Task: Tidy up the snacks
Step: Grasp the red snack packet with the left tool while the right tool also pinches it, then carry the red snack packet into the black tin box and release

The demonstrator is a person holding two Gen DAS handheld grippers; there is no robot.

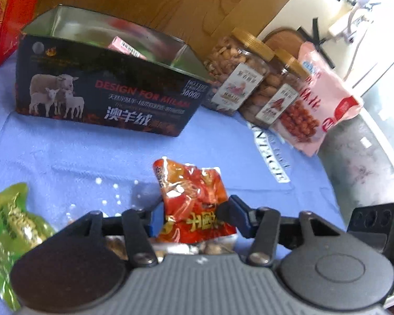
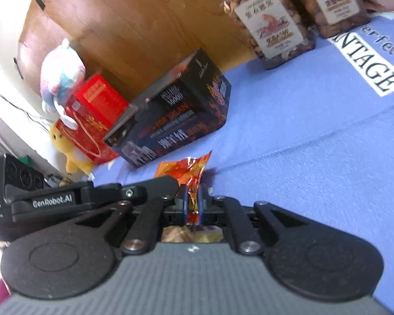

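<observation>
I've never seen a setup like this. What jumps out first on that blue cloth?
The shiny red snack packet in front, caught between the left gripper's fingers, with the right gripper pinching its edge. Behind it stands an open dark box with sheep printed on it, and to that box's right two gold-lidded nut jars beside a pink snack bag.

Red-orange snack packet (image 1: 194, 199), black box (image 1: 105, 94) – white sheep, blue cloth (image 1: 65, 152)
</observation>
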